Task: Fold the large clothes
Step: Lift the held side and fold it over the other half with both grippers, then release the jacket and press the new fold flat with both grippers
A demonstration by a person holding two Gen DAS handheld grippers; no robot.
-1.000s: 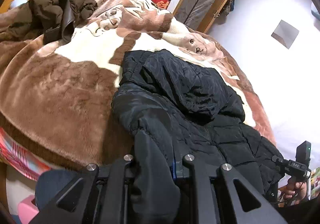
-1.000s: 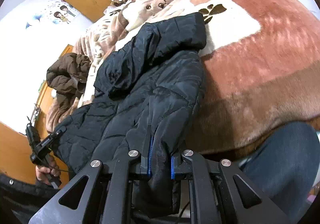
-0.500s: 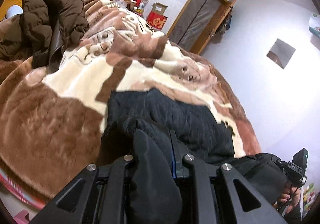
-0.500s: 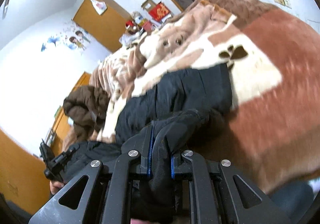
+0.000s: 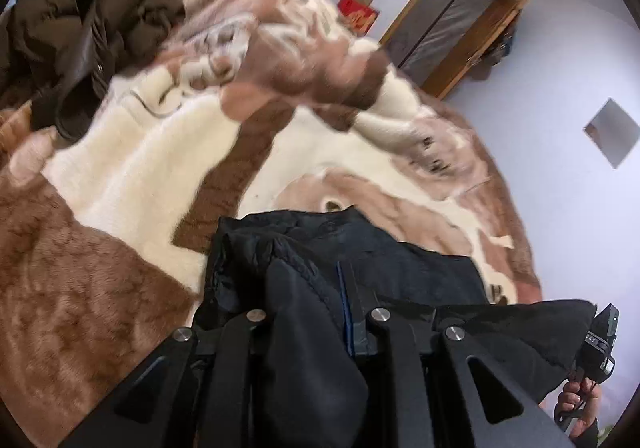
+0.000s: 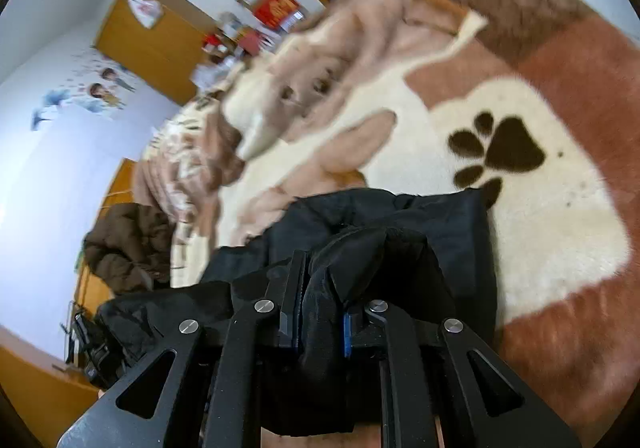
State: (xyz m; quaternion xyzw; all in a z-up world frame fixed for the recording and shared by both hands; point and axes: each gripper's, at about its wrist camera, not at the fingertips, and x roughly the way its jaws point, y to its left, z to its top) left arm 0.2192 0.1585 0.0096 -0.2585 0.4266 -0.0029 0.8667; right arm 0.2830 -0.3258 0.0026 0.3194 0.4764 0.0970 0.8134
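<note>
On the bed's blanket (image 5: 120,176) lies the black jacket (image 5: 400,248), your left hand-held gripper (image 5: 308,288) and right hand-held gripper (image 6: 320,288) each clamped on a bunched hem corner. It looks soft, puffy and slippery, so grip thick seams, not loose shell.

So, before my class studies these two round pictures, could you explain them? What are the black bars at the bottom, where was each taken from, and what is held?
No robot here: a person carries a two-finger tool in each hand, with a camera above its fingers. One picture looks along the left gripper, the other along the right gripper. Both are clamped on a black jacket, lifting its edge over a bed covered by a brown and cream blanket. A brown coat lies further back.
</note>
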